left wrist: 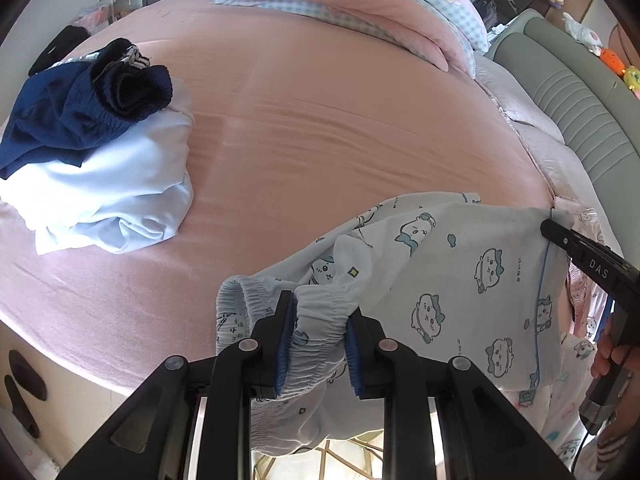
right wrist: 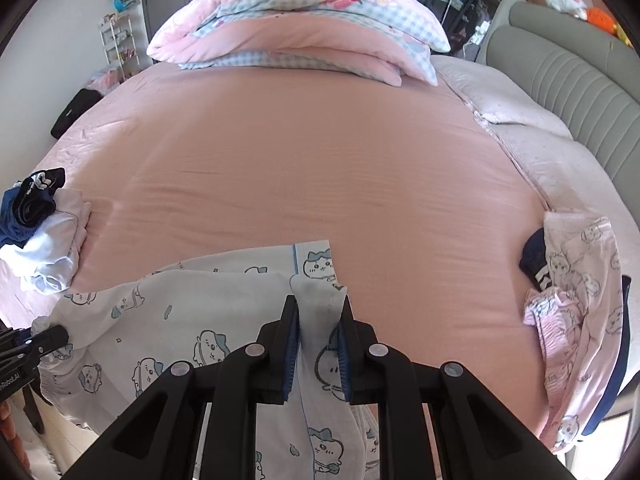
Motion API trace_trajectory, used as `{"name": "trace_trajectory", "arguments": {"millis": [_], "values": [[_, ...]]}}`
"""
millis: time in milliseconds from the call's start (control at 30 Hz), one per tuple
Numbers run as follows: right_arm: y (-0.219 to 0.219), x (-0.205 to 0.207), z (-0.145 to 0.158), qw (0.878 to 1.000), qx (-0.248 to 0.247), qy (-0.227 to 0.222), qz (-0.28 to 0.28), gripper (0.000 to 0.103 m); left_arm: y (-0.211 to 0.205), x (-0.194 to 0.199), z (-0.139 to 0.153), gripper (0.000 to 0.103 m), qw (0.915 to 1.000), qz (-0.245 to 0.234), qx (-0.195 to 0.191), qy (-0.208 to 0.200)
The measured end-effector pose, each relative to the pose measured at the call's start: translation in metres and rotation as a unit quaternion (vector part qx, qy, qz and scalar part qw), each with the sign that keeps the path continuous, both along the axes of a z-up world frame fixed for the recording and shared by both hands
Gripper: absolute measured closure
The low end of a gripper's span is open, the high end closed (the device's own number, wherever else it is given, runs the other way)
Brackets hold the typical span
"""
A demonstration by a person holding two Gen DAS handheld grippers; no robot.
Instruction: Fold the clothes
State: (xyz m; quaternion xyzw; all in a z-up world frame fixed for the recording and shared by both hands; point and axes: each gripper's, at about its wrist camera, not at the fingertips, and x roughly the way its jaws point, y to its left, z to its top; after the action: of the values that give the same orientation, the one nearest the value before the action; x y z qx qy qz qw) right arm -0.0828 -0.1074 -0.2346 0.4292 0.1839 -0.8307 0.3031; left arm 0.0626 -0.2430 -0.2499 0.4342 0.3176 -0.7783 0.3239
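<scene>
Both jaws are closed down onto cloth, each with only the fabric's thickness between the blue pads. Left gripper (left wrist: 318, 330) pinches the gathered elastic waistband of the printed pyjama trousers (left wrist: 460, 276); right gripper (right wrist: 318, 330) pinches a bunched edge of the same garment at its far end, hem side as far as I can judge. I hold it by two ends so it hangs spread between my hands above the near edge of the pink bed sheet (right wrist: 320, 160), ready to be laid flat, I judge. Outward from the left jaws: a pile of navy and pale blue clothes (left wrist: 96, 168) at 10 o'clock, well apart. Outward from the right jaws: a pink printed garment (right wrist: 580, 300) at 3 o'clock, and a folded quilt (right wrist: 304, 28) at 12 o'clock, far side.
</scene>
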Motion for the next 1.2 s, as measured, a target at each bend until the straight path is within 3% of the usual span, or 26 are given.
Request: {"name": "trace_trajectory", "arguments": {"millis": [200,800,1000,1200], "values": [[-0.032,-0.016,-0.009,0.999,0.027,0.010,0.039,0.088,-0.002,0.011,-0.003,0.082,0.9995,0.020,0.025,0.000],[-0.077,-0.051,-0.039,0.993,0.076,0.006,0.090,0.088,-0.008,0.011,-0.013,0.082,0.9989,0.024,0.002,-0.039],[-0.088,-0.062,-0.057,0.992,0.089,-0.023,0.089,0.088,-0.012,0.009,-0.020,0.082,0.9983,0.031,0.003,-0.048],[-0.088,-0.065,-0.067,0.991,0.094,-0.039,0.083,0.088,-0.016,0.014,-0.020,0.082,0.9989,0.034,0.008,-0.029]]}}
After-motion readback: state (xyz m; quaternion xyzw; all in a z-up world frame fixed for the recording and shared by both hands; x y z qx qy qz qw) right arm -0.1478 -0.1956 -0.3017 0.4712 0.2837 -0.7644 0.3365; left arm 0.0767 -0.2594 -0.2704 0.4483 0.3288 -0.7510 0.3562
